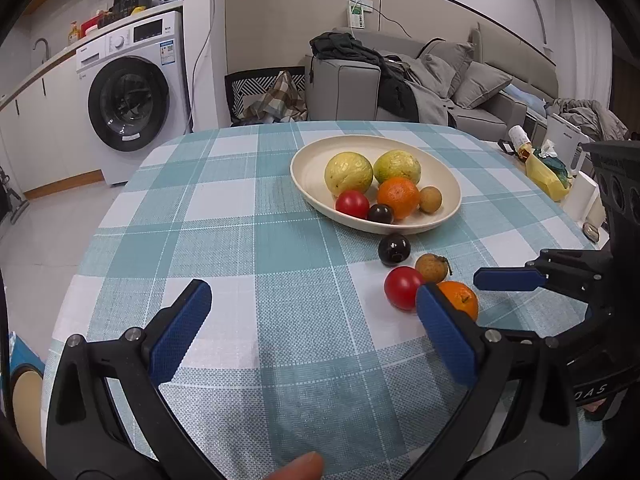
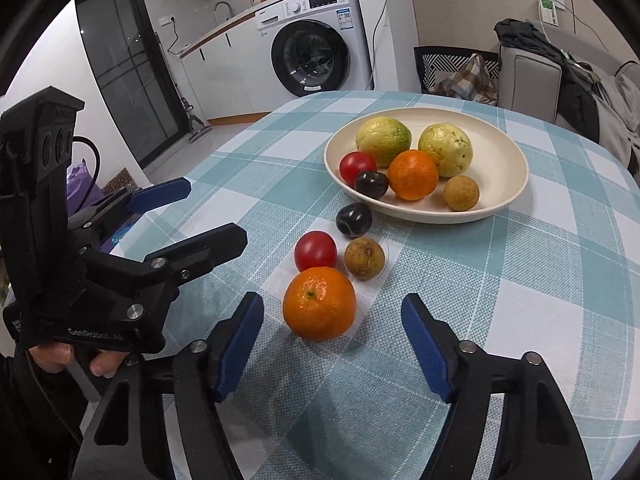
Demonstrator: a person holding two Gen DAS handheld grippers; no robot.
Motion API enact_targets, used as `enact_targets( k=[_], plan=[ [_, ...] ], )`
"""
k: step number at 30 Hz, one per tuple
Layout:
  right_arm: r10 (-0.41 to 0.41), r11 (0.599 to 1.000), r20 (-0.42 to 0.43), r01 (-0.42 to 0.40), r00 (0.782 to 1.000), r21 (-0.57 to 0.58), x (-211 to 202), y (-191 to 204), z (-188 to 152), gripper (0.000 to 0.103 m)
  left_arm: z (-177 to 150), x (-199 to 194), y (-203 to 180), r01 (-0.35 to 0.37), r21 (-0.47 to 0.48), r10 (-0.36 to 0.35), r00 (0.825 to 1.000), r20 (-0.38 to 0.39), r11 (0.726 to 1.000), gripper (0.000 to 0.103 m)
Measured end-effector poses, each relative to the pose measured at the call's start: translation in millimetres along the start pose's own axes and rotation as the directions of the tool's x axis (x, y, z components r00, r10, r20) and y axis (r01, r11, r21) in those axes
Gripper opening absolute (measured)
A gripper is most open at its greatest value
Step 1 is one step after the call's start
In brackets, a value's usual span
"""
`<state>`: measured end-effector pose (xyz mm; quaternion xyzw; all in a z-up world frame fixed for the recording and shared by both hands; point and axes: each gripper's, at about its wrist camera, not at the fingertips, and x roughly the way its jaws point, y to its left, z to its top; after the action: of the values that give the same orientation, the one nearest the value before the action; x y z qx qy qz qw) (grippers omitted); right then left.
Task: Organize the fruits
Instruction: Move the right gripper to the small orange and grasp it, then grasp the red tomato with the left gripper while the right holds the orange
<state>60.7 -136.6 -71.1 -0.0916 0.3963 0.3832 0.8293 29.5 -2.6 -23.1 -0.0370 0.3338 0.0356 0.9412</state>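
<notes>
Nearest the right-hand camera, the right tongs (image 2: 332,348) stand partly open and empty, pads on either side of the ground just short of the loose orange (image 2: 319,303), not touching it. The left tongs (image 1: 312,332) hover spread wide over bare checked cloth, holding nothing; in the left wrist view its right pad partly covers that same orange.

Four fruits remain on the counter (image 2: 520,320), lined up between the tongs and the plate: the loose orange first, then a red tomato (image 2: 315,251) and a brown longan (image 2: 365,258) side by side just behind it, and a dark plum (image 2: 354,220) just short of the rim.

Beyond them the cream plate (image 2: 508,152) already holds six: a red tomato, a dark plum, an orange, a small brown longan, and two large yellow-green fruits at the back.

By this layout the sorting seems more than half done. The loose orange looks like the next pick, given where the right tongs point.
</notes>
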Motion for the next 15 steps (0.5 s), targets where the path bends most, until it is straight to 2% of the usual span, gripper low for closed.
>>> enact_targets(
  k=[11,15],
  plan=[
    [0.007,1.000,-0.030,-0.007,1.000,-0.016,10.5,3.3,2.7,0.042,-0.3,9.4,6.5,0.020,-0.032,-0.021,0.999,-0.031,0.999,0.102],
    [-0.004,1.000,-0.020,0.004,1.000,-0.021,9.0,2.2,1.9,0.041,-0.2,12.8,2.4,0.027,-0.014,-0.028,0.999,-0.047,1.000,0.102]
  ],
)
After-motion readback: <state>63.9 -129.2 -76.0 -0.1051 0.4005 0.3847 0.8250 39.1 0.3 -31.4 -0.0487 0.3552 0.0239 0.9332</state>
